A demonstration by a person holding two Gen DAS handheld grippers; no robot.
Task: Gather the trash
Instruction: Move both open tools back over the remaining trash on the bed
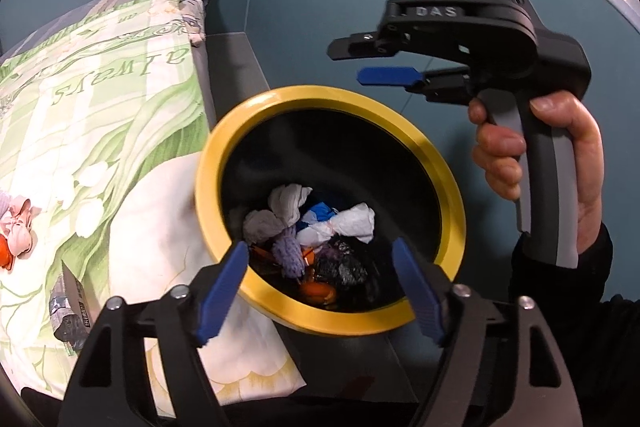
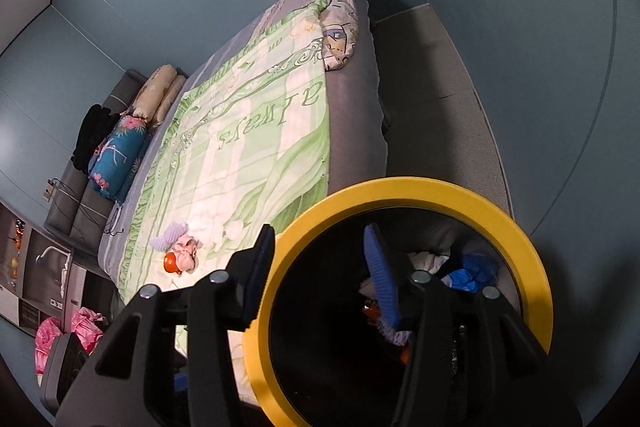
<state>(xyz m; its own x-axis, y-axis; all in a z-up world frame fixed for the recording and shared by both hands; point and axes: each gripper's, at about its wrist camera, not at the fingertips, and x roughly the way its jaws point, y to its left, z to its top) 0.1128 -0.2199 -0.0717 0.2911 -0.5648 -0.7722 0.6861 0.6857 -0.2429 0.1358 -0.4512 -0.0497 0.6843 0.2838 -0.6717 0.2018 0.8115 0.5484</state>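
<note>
A black bin with a yellow rim (image 1: 436,171) stands on the floor beside the bed. It holds crumpled white, purple, blue, orange and black trash (image 1: 320,227). My left gripper (image 1: 320,283) is open and empty just above the bin's near rim. My right gripper (image 1: 352,63) is open and empty, held above the bin's far side. In the right wrist view the right gripper (image 2: 320,267) hangs over the bin rim (image 2: 400,191), one finger outside and one over the inside. A small pile of pink, purple and orange trash (image 2: 180,251) lies on the bedspread; it also shows in the left wrist view (image 1: 16,235).
The bed has a green and white quilt (image 2: 256,155) with pillows (image 2: 120,155) at its head. A grey floor strip (image 2: 432,99) runs between bed and blue wall. Pink cloth (image 2: 60,331) and boxes (image 2: 44,275) lie by the bed's side.
</note>
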